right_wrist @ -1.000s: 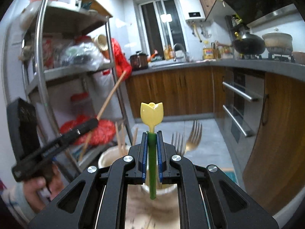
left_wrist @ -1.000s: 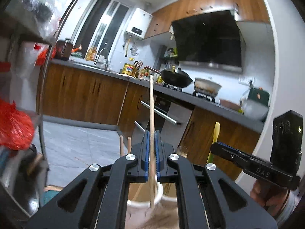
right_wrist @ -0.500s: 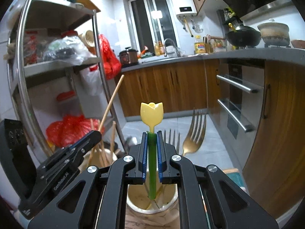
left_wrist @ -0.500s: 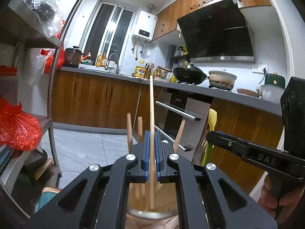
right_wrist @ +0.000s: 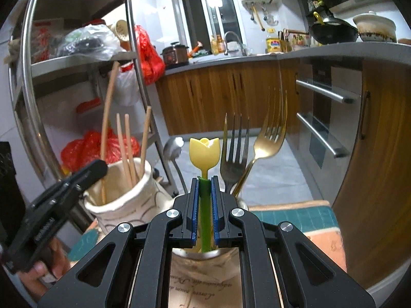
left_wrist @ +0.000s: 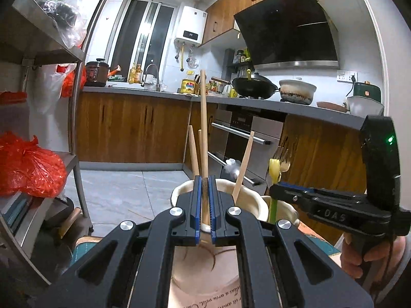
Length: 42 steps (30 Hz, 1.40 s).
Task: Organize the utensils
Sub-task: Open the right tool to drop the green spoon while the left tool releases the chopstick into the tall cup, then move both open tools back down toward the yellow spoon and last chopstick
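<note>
My left gripper [left_wrist: 204,179] is shut on a long wooden chopstick [left_wrist: 203,118], held upright with its lower end inside a cream ceramic holder [left_wrist: 246,200] that holds three other chopsticks [left_wrist: 242,164]. My right gripper [right_wrist: 205,179] is shut on a green-handled utensil with a yellow tulip top [right_wrist: 204,154], its lower end down in a second holder [right_wrist: 205,254]. A silver fork [right_wrist: 235,148], a gold fork [right_wrist: 269,138] and a spoon [right_wrist: 173,148] stand in that second holder. The chopstick holder [right_wrist: 128,202] stands to its left in the right wrist view.
The holders stand on a cloth with script lettering [right_wrist: 205,290] over a teal mat [right_wrist: 292,218]. A steel rack [left_wrist: 77,138] with red bags [left_wrist: 28,169] is on the left. Wooden cabinets and an oven [left_wrist: 246,138] stand behind.
Both grippers have moved down toward the holders. The chopstick's lower end and the tulip utensil's lower end now sit deeper in their holders. Both stay shut.
</note>
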Each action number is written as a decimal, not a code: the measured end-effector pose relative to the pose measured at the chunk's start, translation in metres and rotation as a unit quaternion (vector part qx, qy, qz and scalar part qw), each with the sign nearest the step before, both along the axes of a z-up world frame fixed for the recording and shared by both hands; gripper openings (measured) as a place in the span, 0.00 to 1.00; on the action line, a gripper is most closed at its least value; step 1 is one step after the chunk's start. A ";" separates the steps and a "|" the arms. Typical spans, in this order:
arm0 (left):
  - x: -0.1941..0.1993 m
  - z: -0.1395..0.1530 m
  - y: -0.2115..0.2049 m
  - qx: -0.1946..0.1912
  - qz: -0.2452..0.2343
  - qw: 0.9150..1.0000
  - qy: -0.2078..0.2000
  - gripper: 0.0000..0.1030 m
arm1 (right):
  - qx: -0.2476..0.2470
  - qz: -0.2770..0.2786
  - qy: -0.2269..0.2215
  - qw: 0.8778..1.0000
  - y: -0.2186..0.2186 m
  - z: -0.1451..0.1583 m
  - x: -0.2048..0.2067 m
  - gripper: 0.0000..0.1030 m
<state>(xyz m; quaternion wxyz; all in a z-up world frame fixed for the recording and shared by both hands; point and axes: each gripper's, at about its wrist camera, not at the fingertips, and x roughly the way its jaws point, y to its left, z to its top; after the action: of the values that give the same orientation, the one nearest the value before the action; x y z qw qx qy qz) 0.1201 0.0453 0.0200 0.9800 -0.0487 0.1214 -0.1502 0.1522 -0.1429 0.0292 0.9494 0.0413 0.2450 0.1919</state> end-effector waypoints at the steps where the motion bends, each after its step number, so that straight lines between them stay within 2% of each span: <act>1: -0.001 0.001 -0.001 0.005 0.001 1.000 -0.001 0.05 | -0.001 0.001 0.005 1.000 0.000 -0.001 0.000 0.10; 3: -0.004 0.002 -0.003 0.020 0.005 1.000 -0.004 0.05 | 0.001 0.003 0.010 1.000 0.000 -0.003 -0.001 0.13; 6: -0.007 0.004 -0.004 0.025 0.007 1.000 -0.002 0.05 | 0.005 0.003 0.004 1.000 -0.002 0.002 -0.007 0.33; 10: -0.008 0.007 -0.003 0.022 0.009 1.000 0.011 0.08 | 0.015 -0.001 -0.006 1.000 -0.010 0.009 -0.018 0.44; 12: -0.012 0.009 -0.003 0.025 0.013 1.000 0.013 0.21 | 0.020 -0.005 -0.010 1.000 -0.015 0.013 -0.025 0.50; 14: -0.018 0.013 -0.001 0.025 0.019 0.999 0.014 0.40 | 0.025 -0.007 -0.016 1.000 -0.021 0.016 -0.034 0.64; 15: -0.022 0.014 0.000 0.025 0.022 0.999 0.017 0.45 | 0.026 -0.008 -0.019 0.999 -0.024 0.017 -0.039 0.74; 16: -0.026 0.014 0.001 0.027 0.026 0.999 0.021 0.55 | 0.027 -0.009 -0.021 0.999 -0.028 0.016 -0.044 0.81; 18: -0.036 0.014 0.004 0.029 0.034 0.999 0.029 0.65 | 0.026 -0.010 -0.020 0.999 -0.035 0.015 -0.051 0.90; 20: -0.045 0.013 0.007 0.032 0.037 0.998 0.038 0.78 | 0.018 -0.013 -0.016 1.000 -0.039 0.010 -0.060 0.92; 26: -0.073 0.006 0.017 0.039 0.039 0.996 0.070 0.92 | -0.018 -0.019 -0.009 1.000 -0.046 -0.003 -0.090 0.95; 31: -0.093 0.001 0.023 0.057 0.046 0.994 0.086 0.94 | -0.035 -0.019 0.015 0.999 -0.047 -0.016 -0.107 0.95; 34: -0.099 0.000 0.025 0.052 0.044 0.993 0.100 0.94 | -0.047 -0.016 0.025 0.998 -0.046 -0.021 -0.112 0.95; 38: -0.102 -0.001 0.020 0.067 0.044 0.992 0.101 0.94 | -0.049 -0.008 0.032 0.998 -0.045 -0.027 -0.116 0.95; 42: -0.105 -0.002 0.016 0.075 0.041 0.991 0.104 0.94 | -0.063 -0.016 0.063 0.996 -0.042 -0.038 -0.111 0.95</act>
<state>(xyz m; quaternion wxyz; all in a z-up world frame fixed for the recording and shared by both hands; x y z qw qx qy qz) 0.0155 0.0618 0.0183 0.9682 0.0048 0.2318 -0.0941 0.0408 -0.1852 -0.0090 0.9358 -0.0028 0.3152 0.1582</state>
